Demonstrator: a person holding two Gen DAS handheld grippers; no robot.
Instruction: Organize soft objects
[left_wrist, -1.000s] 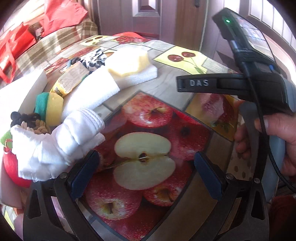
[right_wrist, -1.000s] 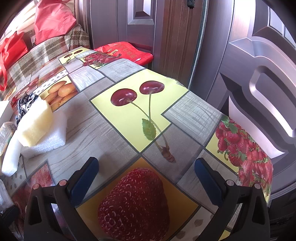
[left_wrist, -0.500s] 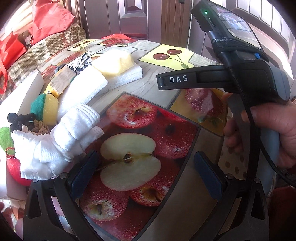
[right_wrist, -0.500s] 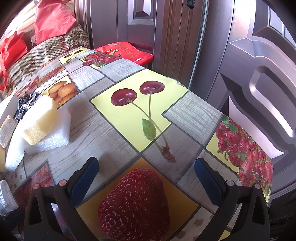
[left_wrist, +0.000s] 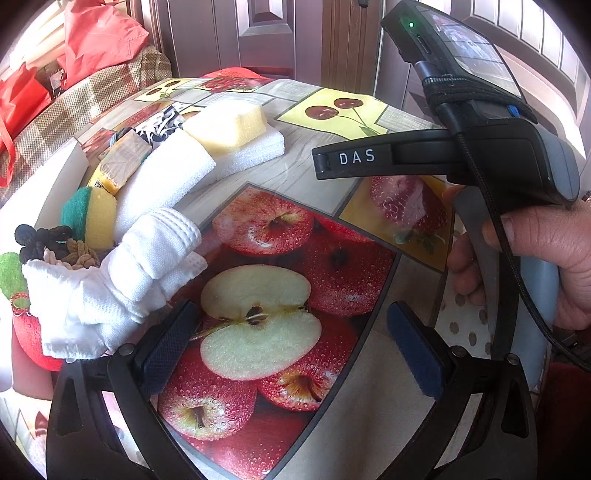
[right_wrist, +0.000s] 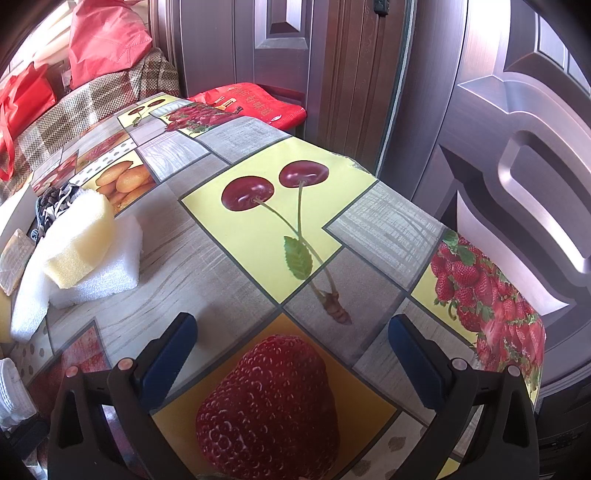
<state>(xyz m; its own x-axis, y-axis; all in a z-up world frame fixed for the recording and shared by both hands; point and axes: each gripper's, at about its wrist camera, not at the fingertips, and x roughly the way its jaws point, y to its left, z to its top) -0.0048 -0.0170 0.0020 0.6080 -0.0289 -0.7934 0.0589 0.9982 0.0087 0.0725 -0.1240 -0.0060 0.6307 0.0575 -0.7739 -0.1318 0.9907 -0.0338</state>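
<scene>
Your left claw (left_wrist: 291, 343) gapes wide above the tabletop (left_wrist: 314, 184), the white towel (left_wrist: 122, 288) just beside its left finger; your right claw (right_wrist: 291, 354) gapes wide too.

White socks (left_wrist: 122, 284) bundled, yellow sponge (left_wrist: 225, 125) atop white foam slab (left_wrist: 255, 153), rolled white cloth (left_wrist: 162, 184), perhaps foam

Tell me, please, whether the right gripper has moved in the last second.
No. The right gripper holds still: in its view the cherry print sits exactly where it did before.
</scene>
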